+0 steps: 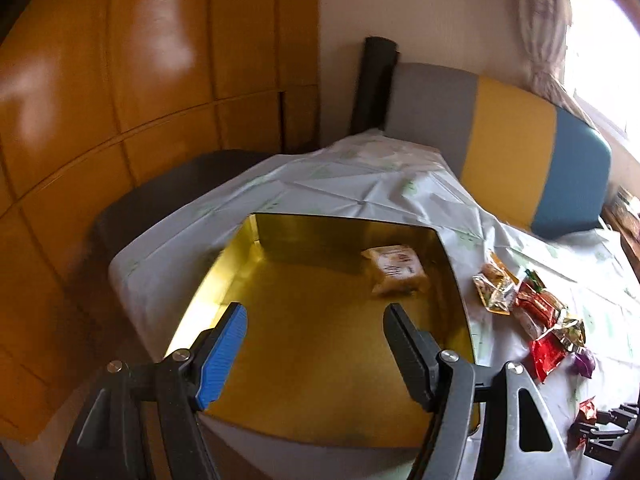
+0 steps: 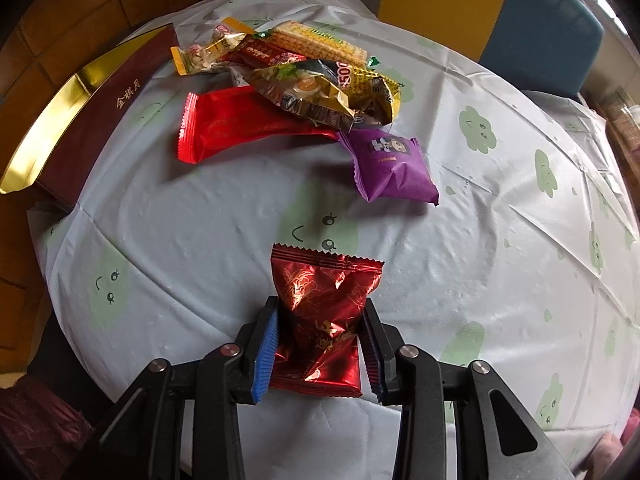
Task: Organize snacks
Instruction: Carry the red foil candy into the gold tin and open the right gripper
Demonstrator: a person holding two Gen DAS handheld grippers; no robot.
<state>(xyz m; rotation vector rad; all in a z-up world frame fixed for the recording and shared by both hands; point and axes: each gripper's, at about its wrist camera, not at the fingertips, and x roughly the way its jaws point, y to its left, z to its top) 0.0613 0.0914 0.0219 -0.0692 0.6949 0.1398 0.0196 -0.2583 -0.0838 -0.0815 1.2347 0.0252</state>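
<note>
An open box with a gold inside and dark red outer sides stands at the table's left end. One pale yellow snack packet lies in its far right corner. My left gripper hovers over the box, open and empty. To the right of the box lies a pile of snacks, with a long red packet and a purple packet at its near side. Nearer the table's front, my right gripper is shut on a dark red foil packet that rests on the cloth.
A pale tablecloth printed with green clouds covers the table. A chair back striped grey, yellow and blue stands behind it. Orange wooden cabinet doors fill the left, and a curtained window the far right.
</note>
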